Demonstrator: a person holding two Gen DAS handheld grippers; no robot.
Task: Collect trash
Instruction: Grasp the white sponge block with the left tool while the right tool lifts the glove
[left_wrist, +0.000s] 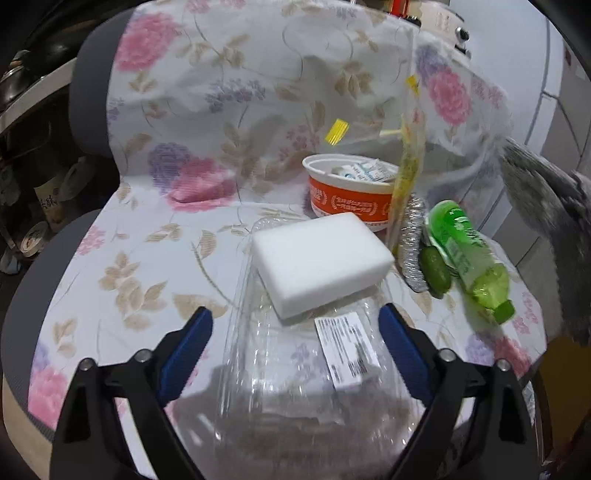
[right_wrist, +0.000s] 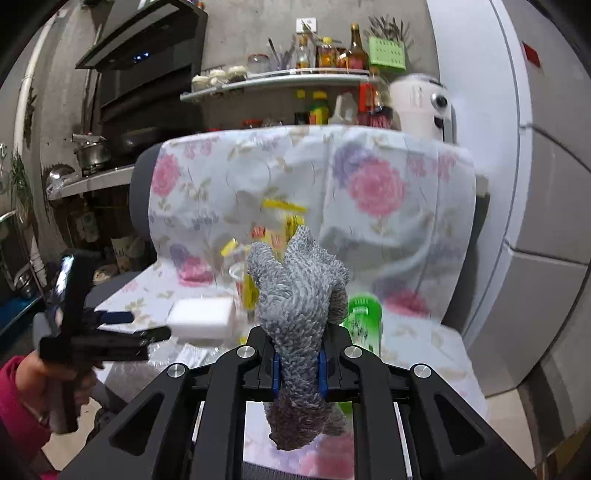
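A chair covered with a floral cloth (left_wrist: 207, 122) holds the trash. My left gripper (left_wrist: 295, 325) is open, its blue fingers either side of a clear plastic container (left_wrist: 291, 369) with a white label. A white sponge block (left_wrist: 321, 258) lies on the container's far end. Behind stand an orange instant noodle cup (left_wrist: 347, 195), a yellow wrapper (left_wrist: 406, 173), a foil ball (left_wrist: 412, 254) and a green bottle (left_wrist: 465, 254). My right gripper (right_wrist: 298, 369) is shut on a grey knitted cloth (right_wrist: 295, 295), held above the seat's right side; the cloth also shows in the left wrist view (left_wrist: 546, 206).
A white fridge (right_wrist: 535, 184) stands right of the chair. Kitchen shelves with bottles and jars (right_wrist: 295, 74) and a stove with pots (right_wrist: 92, 151) are behind and left. The left gripper (right_wrist: 110, 332) shows in the right wrist view, held by a hand in a pink sleeve.
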